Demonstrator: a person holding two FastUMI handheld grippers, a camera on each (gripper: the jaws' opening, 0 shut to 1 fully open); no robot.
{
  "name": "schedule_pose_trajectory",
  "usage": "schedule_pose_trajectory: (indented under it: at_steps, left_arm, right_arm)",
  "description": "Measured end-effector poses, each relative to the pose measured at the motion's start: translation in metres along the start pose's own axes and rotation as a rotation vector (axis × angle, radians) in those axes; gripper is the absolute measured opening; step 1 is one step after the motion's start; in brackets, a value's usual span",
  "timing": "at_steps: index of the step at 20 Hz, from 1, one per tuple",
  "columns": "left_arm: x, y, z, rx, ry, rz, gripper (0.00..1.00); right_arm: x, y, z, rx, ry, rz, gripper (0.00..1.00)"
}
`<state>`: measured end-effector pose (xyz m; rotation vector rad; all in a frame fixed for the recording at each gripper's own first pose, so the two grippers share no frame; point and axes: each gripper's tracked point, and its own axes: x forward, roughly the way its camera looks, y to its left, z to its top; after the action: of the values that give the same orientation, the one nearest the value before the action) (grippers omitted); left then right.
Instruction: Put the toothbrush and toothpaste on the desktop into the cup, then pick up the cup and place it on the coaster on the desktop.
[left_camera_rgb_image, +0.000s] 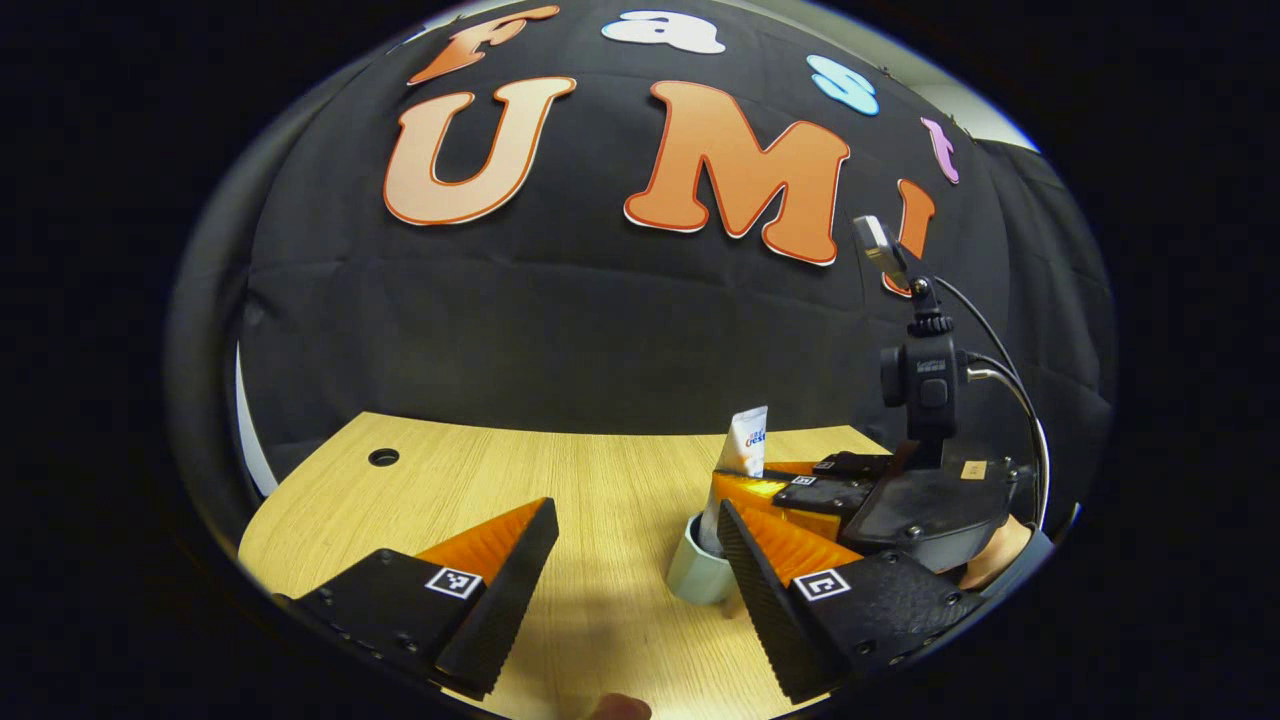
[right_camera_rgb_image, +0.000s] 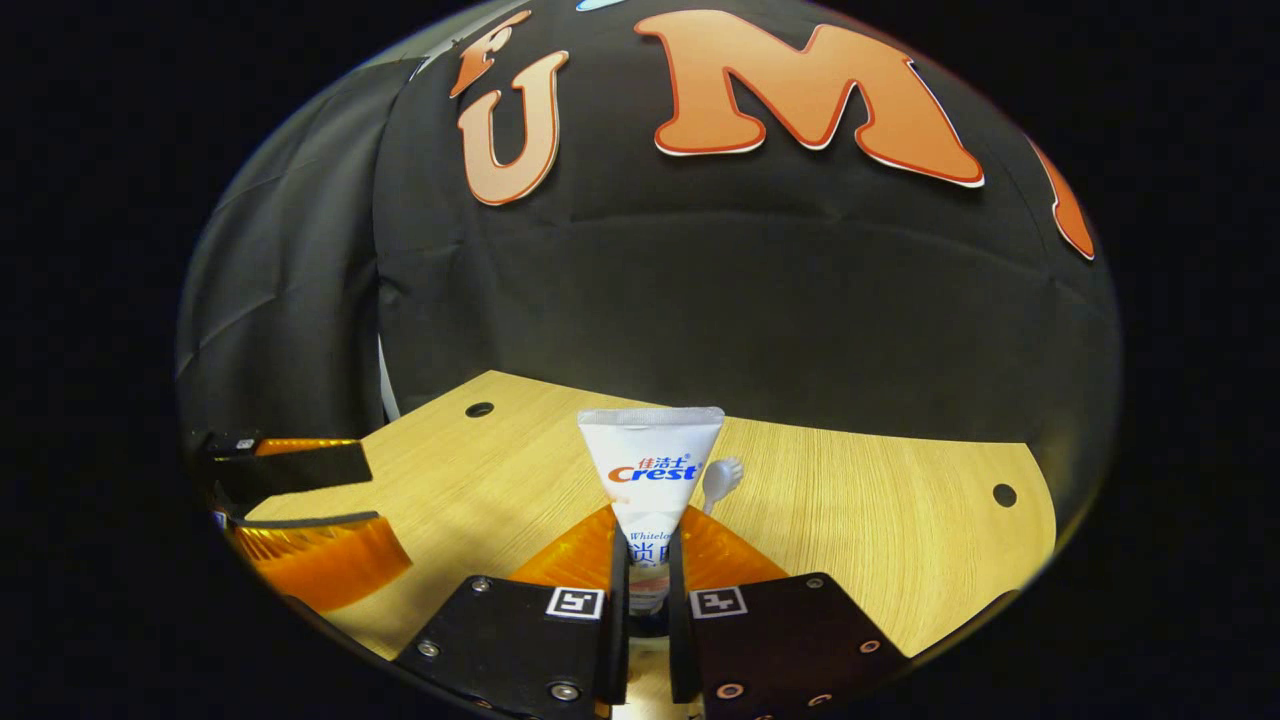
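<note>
Left gripper view. Nearest the lens, the left gripper (left_camera_rgb_image: 630, 545) has its two fingers spread wide with bare wooden desktop (left_camera_rgb_image: 600, 480) between them; they grasp nothing. A fingertip of the person's hand (left_camera_rgb_image: 622, 708) shows at the bottom edge. To the right of the gap, just beside the inner edge of the right-hand finger, stands the pale cup (left_camera_rgb_image: 697, 570), partly hidden by that finger. The toothpaste (left_camera_rgb_image: 742, 450) rises upright above the cup's mouth, crimped end uppermost. Further right, the right gripper (left_camera_rgb_image: 765, 490) reaches in over the cup; its body carries a small camera on a stalk (left_camera_rgb_image: 925, 375) with cables, and part of the holding hand (left_camera_rgb_image: 990, 555) shows beneath it.

Right gripper view. Nearest the lens, the right gripper (right_camera_rgb_image: 640, 580) has its fingers drawn narrow, both pressing on the lower body of the toothpaste (right_camera_rgb_image: 650, 470), which stands upright between them. At far left, the fingers of the left gripper (right_camera_rgb_image: 300, 500) enter the view, parted. Just right of the tube and behind it, the white head of the toothbrush (right_camera_rgb_image: 720, 480) stands up; its handle is hidden behind the gripper. The cup's rim cannot be made out here. The desktop (right_camera_rgb_image: 880, 520) extends to the right.
</note>
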<state>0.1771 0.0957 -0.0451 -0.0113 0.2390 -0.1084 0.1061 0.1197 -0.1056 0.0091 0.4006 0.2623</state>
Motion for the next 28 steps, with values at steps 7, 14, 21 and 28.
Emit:
schedule_pose_trajectory:
  at_steps: [7, 14, 21, 28]
  left_arm:
    - [0.003, -0.009, -0.010, 0.020, 0.021, -0.011, 0.97]
    - [-0.004, -0.027, -0.025, -0.011, 0.081, -0.044, 0.97]
    - [0.018, -0.070, -0.055, 0.007, 0.254, -0.083, 0.97]
    - [0.041, -0.081, -0.089, -0.040, 0.483, -0.033, 0.96]
  right_arm:
    - [-0.011, -0.002, -0.015, -0.067, 0.035, -0.045, 0.41]
    - [-0.059, -0.019, 0.041, -0.102, -0.113, -0.081, 0.58]
    - [-0.107, -0.052, 0.072, -0.113, -0.171, -0.131, 0.82]
    - [-0.165, -0.091, 0.084, -0.105, -0.213, -0.173, 0.88]
